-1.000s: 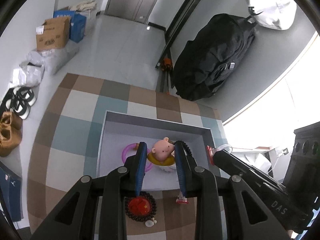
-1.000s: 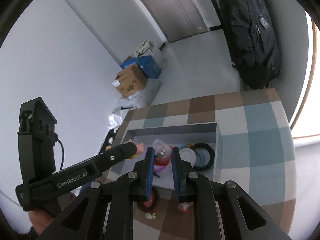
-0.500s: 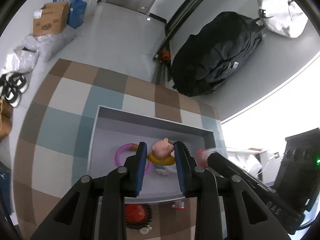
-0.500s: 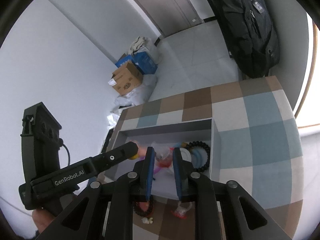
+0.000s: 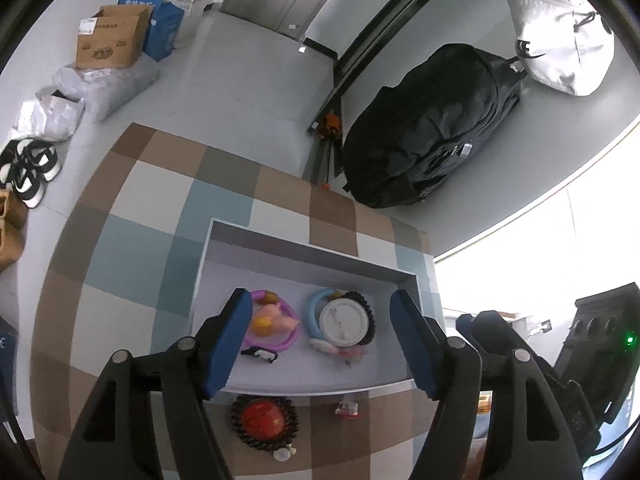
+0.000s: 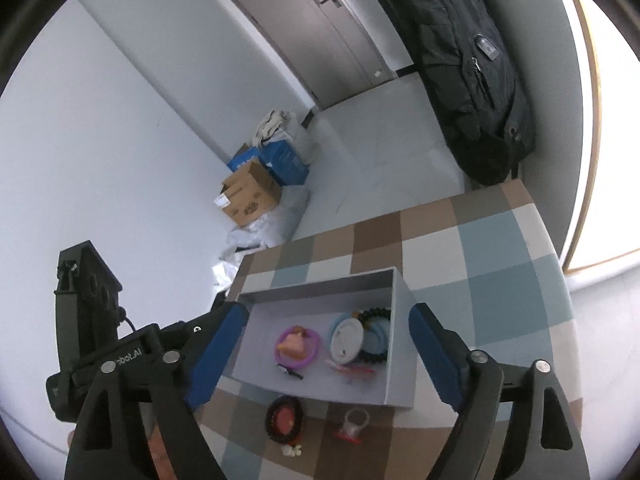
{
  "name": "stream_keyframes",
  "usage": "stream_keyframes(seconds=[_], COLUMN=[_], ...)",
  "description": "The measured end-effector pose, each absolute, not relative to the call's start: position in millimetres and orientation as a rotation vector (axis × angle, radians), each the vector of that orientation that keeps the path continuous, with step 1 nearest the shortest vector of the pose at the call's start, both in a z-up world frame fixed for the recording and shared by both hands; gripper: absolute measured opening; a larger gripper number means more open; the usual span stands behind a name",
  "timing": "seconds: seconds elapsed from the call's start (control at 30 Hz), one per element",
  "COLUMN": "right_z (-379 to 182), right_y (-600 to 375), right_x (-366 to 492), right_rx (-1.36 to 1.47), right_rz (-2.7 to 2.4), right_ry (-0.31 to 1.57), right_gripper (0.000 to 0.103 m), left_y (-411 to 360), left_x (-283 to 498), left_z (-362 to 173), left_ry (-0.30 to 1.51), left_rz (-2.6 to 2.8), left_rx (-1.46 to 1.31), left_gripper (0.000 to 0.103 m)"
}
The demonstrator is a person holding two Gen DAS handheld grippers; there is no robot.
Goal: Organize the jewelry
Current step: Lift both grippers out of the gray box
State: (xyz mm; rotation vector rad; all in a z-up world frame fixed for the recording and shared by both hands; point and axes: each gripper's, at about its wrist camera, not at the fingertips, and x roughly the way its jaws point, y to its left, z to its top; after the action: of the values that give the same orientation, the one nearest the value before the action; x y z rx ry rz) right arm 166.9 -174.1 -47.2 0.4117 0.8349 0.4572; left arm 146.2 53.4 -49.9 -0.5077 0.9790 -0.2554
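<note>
On the checkered tablecloth [image 5: 132, 208] sat a shallow grey box [image 5: 304, 246], open on top, with most of the jewelry already inside. Left half of box: a pink ring bracelet [image 5: 286, 342] with a small pink figure [image 5: 276, 320] lying across it, and a little black-and-white clip [image 5: 259, 355] just beside the ring's near edge. Right half: a white round disc [image 5: 342, 322] lay on a light blue ring [image 5: 314, 312], and a black bead bracelet [image 5: 366, 308] curved around the disc's far and right side. A small pinkish piece [image 5: 348, 354] lay near the disc's front; too blurred to name.

Outside the box, in front of its near wall, a dark bead bracelet with a red centre [image 5: 264, 422] lay on the cloth, a small white bit [image 5: 283, 454] touching its front edge. A small red-and-clear ring [image 5: 347, 407] lay to the right of it, apart from both.

Left gripper [image 5: 322, 344] hung above the near part of the box, jaws opening, spread wide, nothing between the blue pads [image 5: 224, 346]. Right gripper [image 6: 328, 358] hung over the box too, jaws opening even wider, nothing between them; the box contents showed through the gap. The other handheld tool showed at the edge of each view.

Background: black backpack [image 5: 432, 124] against the wall, a white bag [image 5: 560, 36] hung above it, cardboard box [image 5: 110, 38] and blue box [image 5: 160, 24] on the floor, shoes [image 5: 30, 168] at the left.
</note>
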Motion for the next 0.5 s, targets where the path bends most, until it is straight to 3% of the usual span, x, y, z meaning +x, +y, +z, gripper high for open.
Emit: stream_keyframes(seconds=[0.1,0.5], right_z=[-46,-44], right_y=[-173,-178], right_x=[163,139], right_rx=[0.372,0.303], right_rz=[0.447,0.431], right_ry=[0.833,0.818], right_gripper=[0.101,0.103], left_y=[52,48], left_x=[144,116], left_z=[-49,-41], left_ry=[0.979,0.923], left_rz=[-0.218,-0.159], left_rx=[-0.462,-0.328], left_gripper=[0.067,0.067])
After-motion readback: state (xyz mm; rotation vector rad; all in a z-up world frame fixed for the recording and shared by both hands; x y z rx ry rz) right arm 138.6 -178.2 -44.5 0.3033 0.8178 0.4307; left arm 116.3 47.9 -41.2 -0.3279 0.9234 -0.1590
